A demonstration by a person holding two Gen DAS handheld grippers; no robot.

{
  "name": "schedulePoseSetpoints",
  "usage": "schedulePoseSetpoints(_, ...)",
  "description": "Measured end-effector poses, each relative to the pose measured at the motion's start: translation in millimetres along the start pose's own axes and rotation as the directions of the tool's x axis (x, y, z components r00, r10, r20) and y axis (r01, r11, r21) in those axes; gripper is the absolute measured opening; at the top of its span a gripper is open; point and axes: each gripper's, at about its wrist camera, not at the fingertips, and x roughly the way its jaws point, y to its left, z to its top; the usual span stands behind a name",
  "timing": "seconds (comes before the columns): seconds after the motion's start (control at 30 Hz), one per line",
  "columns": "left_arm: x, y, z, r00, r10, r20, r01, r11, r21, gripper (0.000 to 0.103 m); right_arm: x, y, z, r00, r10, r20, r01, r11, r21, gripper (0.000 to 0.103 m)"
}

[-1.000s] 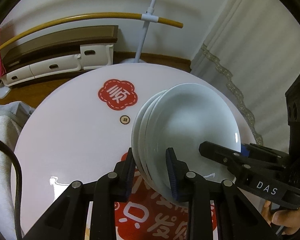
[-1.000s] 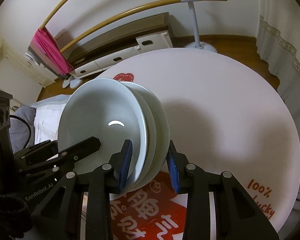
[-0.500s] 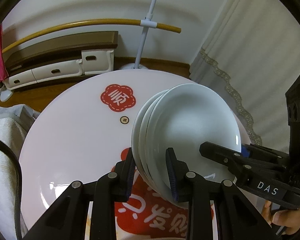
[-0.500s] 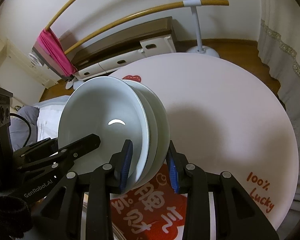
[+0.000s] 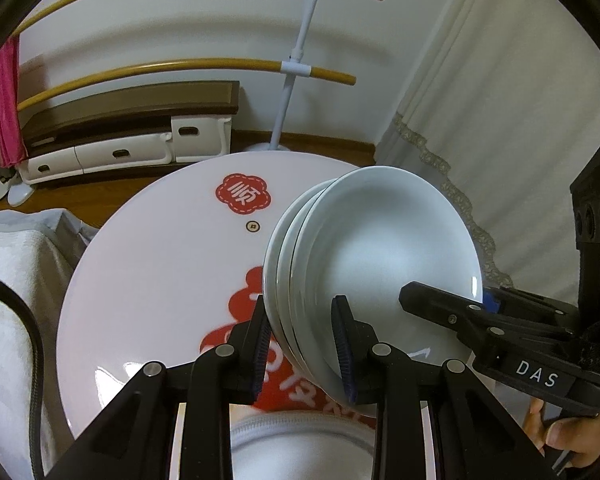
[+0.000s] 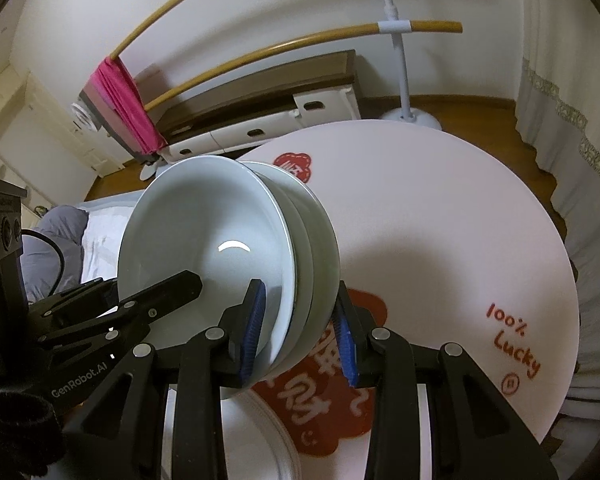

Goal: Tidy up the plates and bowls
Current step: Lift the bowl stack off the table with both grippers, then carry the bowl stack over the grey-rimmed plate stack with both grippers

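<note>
Stacked bowls (image 5: 380, 256) (three, white) clamped at opposite rims by left hand-held gripper (image 5: 304, 344) and right hand-held gripper (image 6: 296, 332), above table (image 6: 440, 216)

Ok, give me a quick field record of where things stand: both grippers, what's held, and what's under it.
held: stack of white plates, three rims visible
left gripper: shut on the stack's rim
right gripper: shut on the opposite rim
stack pose: tilted, clear of the table
table: round, white, red prints
below: rim of another white dish, partly hidden
</note>
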Motion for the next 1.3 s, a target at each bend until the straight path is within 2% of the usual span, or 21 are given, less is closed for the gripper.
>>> schedulePoseSetpoints(0.67,-77.7,0.3,-83.4,0.998,0.018,0.053,-0.018,1.000,0.000,0.026,-56.0,50.7,-76.4,1.000,0.003,0.026,-0.001,0.999,-0.054,0.034)
schedulePoseSetpoints(1.0,-102.2,5.2,-126.4,0.998,0.039,0.048,-0.039,0.999,-0.012,0.026,-55.4,65.0,-117.8,1.000,0.026,-0.005,-0.026,0.998,-0.063,0.034)
schedulePoseSetpoints(1.3,-108.7,8.2,-159.6,0.998,0.055,0.031,-0.055,0.998,-0.012,0.026,-46.9,73.0,-150.1,0.999,0.029,-0.040,-0.031,0.998,-0.058,0.034)
